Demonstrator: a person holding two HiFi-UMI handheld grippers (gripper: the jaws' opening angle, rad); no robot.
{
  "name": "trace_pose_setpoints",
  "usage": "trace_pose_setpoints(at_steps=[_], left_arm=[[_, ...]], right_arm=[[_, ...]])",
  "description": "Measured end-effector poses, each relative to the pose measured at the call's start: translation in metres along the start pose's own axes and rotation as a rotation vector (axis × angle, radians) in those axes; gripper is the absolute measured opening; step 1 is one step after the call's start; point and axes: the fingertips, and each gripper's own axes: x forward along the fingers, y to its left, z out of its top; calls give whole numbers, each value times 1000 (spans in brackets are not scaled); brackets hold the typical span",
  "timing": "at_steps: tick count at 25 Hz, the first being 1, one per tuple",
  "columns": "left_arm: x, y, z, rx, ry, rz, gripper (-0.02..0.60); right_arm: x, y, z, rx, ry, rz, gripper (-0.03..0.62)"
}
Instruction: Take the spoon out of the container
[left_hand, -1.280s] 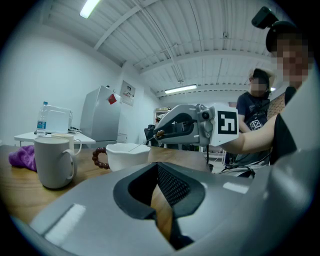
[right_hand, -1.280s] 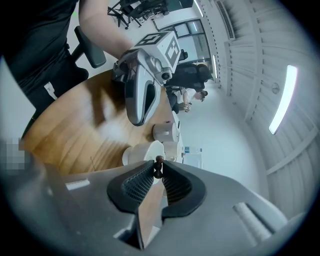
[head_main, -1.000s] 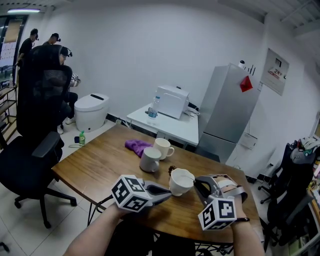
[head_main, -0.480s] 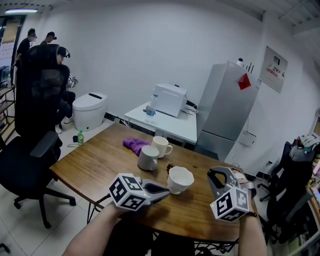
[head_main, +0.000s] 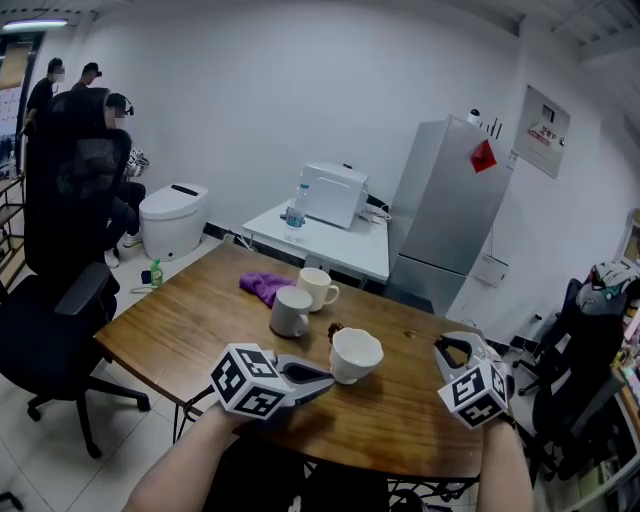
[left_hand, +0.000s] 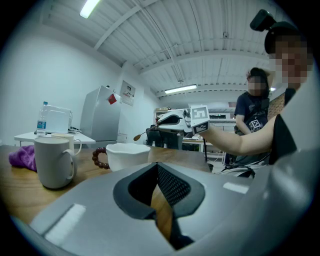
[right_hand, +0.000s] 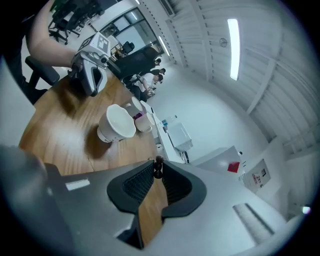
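The spoon (left_hand: 137, 135) is clear of the white bowl (head_main: 355, 353). The left gripper view shows it in mid-air at centre frame, with the right gripper (head_main: 452, 352) closed on the thin dark end of its handle. The lift-out looks essentially done, with only the setting down left. The left gripper (head_main: 318, 378) sits at lower centre just beside the bowl, jaws pressed together on nothing. A second ago the right gripper was at the bowl's rim; now it is at the lower right of the head view, well apart from it, while bowl and left gripper keep their places
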Motion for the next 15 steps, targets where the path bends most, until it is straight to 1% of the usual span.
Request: trace_pose_setpoints(at_steps=[4,7,10,15], left_arm=[[-1,-1,0,1,-1,0,12],[-1,0,0,-1,-1,1,13],[-1,-1,1,-1,0,2,12],[-1,1,0,-1,1,2,14]], right_arm=[[6,-3,-29,111,28,7,52],[11,-4,-49,229,37,27,52],[15,-3,-69,373,36,54,52],[25,8,-100,655,26,142,52]])
